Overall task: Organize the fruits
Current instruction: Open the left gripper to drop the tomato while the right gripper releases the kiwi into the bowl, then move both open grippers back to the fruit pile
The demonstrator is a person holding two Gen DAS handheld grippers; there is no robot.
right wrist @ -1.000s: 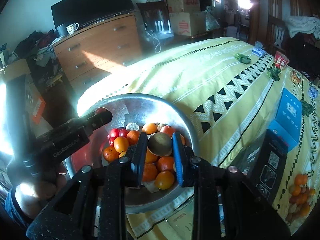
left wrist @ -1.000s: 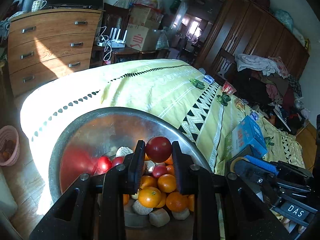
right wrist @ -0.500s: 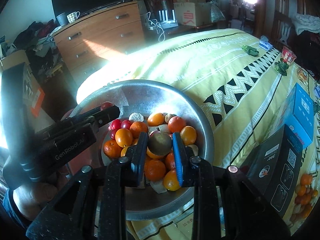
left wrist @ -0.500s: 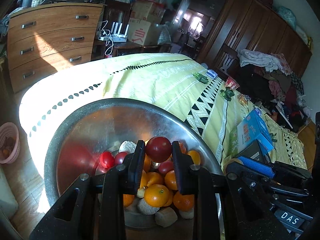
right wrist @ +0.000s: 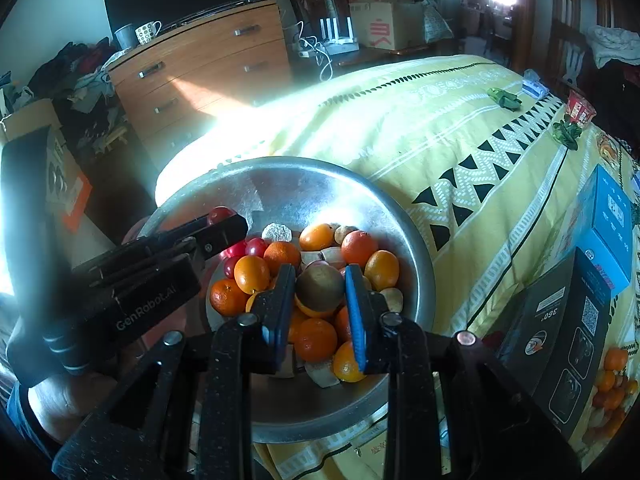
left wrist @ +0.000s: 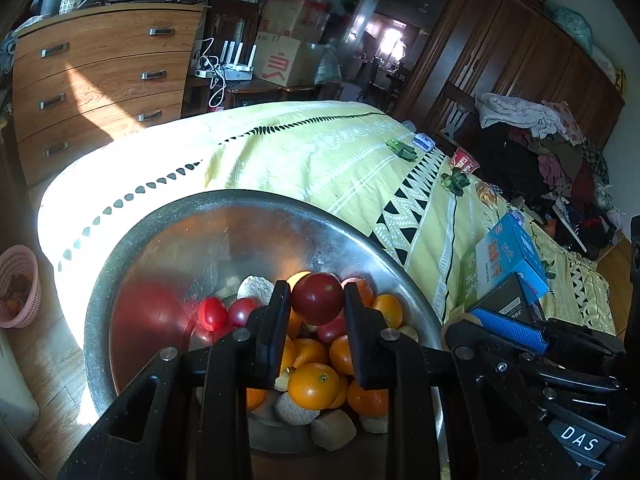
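A large steel bowl (left wrist: 168,240) (right wrist: 304,184) sits on the near end of a yellow-covered bed and holds a pile of oranges (left wrist: 312,384) (right wrist: 252,274), small red fruits (left wrist: 212,314) and pale chunks. My left gripper (left wrist: 317,300) is shut on a dark red round fruit (left wrist: 317,298) above the pile. My right gripper (right wrist: 320,292) is shut on a brown kiwi (right wrist: 320,288) above the bowl's middle. The left gripper also shows in the right wrist view (right wrist: 224,224), over the bowl's left side.
A blue box (left wrist: 508,256) (right wrist: 612,232) and a black box (right wrist: 560,332) lie on the bed to the right of the bowl. More oranges (right wrist: 612,376) lie at the far right. A wooden dresser (left wrist: 100,80) stands behind. A pink basket (left wrist: 18,284) is on the floor, left.
Both grippers have moved down and closer over the bowl, each still holding its fruit. The bowl looms larger in both views.
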